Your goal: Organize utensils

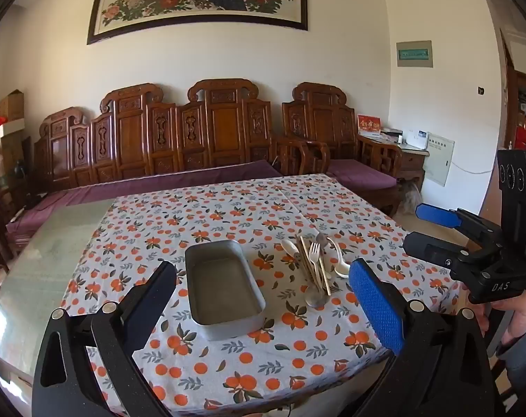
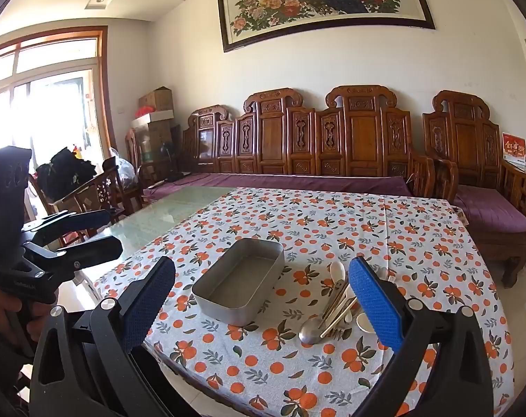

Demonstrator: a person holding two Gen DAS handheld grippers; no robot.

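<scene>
A grey metal tray [image 1: 224, 316] stands empty on the table with the orange-print cloth [image 1: 263, 208]; it also shows in the right wrist view [image 2: 228, 307]. To its right lies a pile of utensils [image 1: 315, 260]: white spoons, a pale fork, chopsticks and a metal spoon [image 2: 310, 333]. The pile shows in the right wrist view [image 2: 336, 302] too. My left gripper [image 1: 263, 302] is open and empty, above the near table edge before the tray. My right gripper [image 2: 263, 305] is open and empty, and also shows at the right of the left wrist view [image 1: 421, 226].
The left part of the table is bare glass [image 1: 47, 253]. A carved wooden sofa with purple cushions [image 1: 193, 139] stands behind the table, a matching armchair [image 1: 332, 132] to the right. Boxes [image 2: 155, 118] and a chair [image 2: 99, 187] stand by the window at left.
</scene>
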